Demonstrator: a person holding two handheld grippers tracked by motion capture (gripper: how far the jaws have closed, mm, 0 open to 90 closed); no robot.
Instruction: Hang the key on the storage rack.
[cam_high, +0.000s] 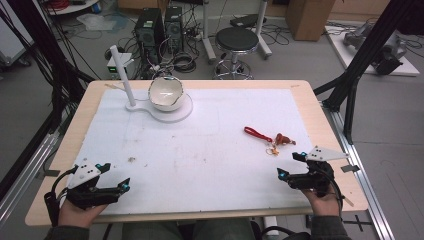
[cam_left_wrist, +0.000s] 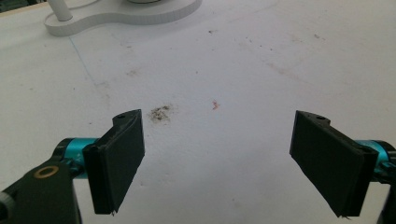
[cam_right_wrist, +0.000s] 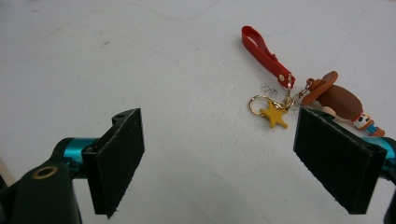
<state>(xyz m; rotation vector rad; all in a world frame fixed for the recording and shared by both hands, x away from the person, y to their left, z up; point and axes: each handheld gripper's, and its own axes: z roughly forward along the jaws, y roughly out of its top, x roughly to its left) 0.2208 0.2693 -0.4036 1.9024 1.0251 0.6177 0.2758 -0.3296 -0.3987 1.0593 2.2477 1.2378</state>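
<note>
A keychain (cam_high: 272, 138) lies on the white mat at the right: a red strap (cam_right_wrist: 262, 55), a yellow star charm (cam_right_wrist: 274, 115), a gold ring and a small brown-hatted figure (cam_right_wrist: 342, 101). My right gripper (cam_high: 291, 165) rests near the front right edge, just short of the keychain, jaws wide open with nothing between them. In the right gripper view (cam_right_wrist: 217, 158) the figure lies just past the right-hand jaw. My left gripper (cam_high: 114, 176) sits at the front left, also open and empty, over bare mat (cam_left_wrist: 217, 158). A white bowl (cam_high: 165, 93) rests on a white stand base (cam_high: 176, 112) at the back.
A white post (cam_high: 123, 75) rises from the stand base (cam_left_wrist: 140, 14) at the back left. The wooden table (cam_high: 320, 107) borders the white mat. A dirt smudge (cam_left_wrist: 161, 113) marks the mat ahead of my left gripper. A stool (cam_high: 236, 40) and computer towers stand on the floor beyond.
</note>
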